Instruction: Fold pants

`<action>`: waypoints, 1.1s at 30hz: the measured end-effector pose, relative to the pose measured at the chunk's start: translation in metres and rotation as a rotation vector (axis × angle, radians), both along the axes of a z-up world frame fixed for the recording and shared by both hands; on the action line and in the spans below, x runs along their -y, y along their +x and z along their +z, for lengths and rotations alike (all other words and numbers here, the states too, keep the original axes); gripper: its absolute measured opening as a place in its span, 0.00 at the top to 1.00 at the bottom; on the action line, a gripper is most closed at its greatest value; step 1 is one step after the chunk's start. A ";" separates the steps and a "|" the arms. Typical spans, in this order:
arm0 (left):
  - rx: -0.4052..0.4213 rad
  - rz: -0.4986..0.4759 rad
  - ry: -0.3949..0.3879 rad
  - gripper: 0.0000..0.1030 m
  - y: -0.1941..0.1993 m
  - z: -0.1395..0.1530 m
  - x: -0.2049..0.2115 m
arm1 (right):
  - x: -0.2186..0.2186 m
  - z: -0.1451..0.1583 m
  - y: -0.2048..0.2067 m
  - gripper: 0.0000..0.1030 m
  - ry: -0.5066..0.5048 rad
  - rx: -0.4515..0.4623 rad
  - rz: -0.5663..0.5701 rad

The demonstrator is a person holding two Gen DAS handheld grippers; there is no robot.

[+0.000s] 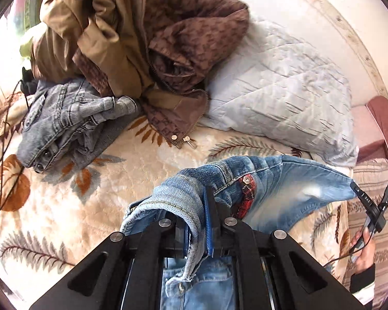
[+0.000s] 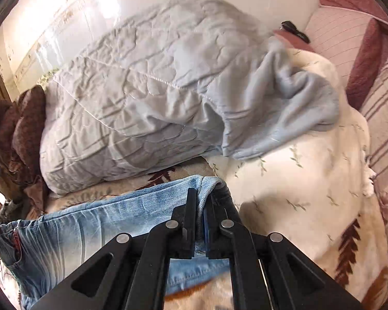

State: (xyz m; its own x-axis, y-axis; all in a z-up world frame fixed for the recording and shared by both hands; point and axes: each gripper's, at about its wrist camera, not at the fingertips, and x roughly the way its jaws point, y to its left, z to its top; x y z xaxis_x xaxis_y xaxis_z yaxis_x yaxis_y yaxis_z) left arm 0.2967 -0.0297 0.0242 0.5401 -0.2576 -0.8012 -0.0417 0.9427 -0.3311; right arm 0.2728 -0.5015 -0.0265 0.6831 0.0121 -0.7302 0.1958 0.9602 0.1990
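The light blue jeans (image 1: 284, 188) hang stretched between my two grippers above the bed. My left gripper (image 1: 197, 206) is shut on the waistband end, near a red plaid patch (image 1: 248, 196). In the left wrist view the right gripper (image 1: 354, 187) shows at the far right, pinching the other end. In the right wrist view my right gripper (image 2: 201, 201) is shut on the jeans (image 2: 90, 222) at a folded cuff edge; the cloth runs away to the left.
A cream leaf-patterned blanket (image 1: 132, 170) covers the bed. Grey jeans (image 1: 69, 118) and a brown jacket (image 1: 142, 38) lie piled at the back left. A pale blue quilted duvet (image 2: 147, 95) lies behind. A pink striped pillow (image 2: 344, 33) is at the right. A black cable (image 1: 2, 160) runs along the left.
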 end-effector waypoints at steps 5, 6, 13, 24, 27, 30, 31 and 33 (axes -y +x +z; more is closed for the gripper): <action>0.054 -0.068 0.013 0.90 -0.086 0.010 0.000 | -0.001 0.042 -0.123 0.97 0.051 0.076 -0.039; 0.043 -0.079 0.001 0.90 -0.102 0.005 -0.003 | 0.001 0.046 -0.145 0.97 0.059 0.076 -0.048; -0.211 -0.094 -0.056 0.87 -0.158 -0.081 -0.028 | 0.008 -0.020 -0.276 0.96 0.159 -0.071 -0.147; -0.209 -0.090 -0.312 0.52 -0.210 -0.061 -0.071 | -0.001 -0.015 -0.356 0.37 0.306 -0.051 -0.232; -0.215 -0.073 -0.374 0.49 -0.218 -0.061 -0.070 | -0.001 -0.019 -0.345 0.30 0.460 -0.021 -0.225; -0.265 -0.053 -0.427 0.49 -0.221 -0.073 -0.066 | -0.004 -0.038 -0.324 0.30 0.595 -0.041 -0.239; -0.273 -0.045 -0.435 0.49 -0.222 -0.077 -0.063 | -0.005 -0.043 -0.318 0.30 0.618 -0.045 -0.247; -0.279 -0.035 -0.431 0.49 -0.215 -0.085 -0.055 | -0.005 -0.054 -0.308 0.30 0.661 -0.046 -0.271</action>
State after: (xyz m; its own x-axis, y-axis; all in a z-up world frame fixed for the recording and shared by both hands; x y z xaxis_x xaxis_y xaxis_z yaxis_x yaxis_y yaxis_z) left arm 0.0820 0.0253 -0.0606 0.3059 -0.6104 -0.7307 -0.1543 0.7255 -0.6707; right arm -0.0351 -0.4963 -0.0801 0.6933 0.2957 -0.6572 0.4330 0.5581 0.7078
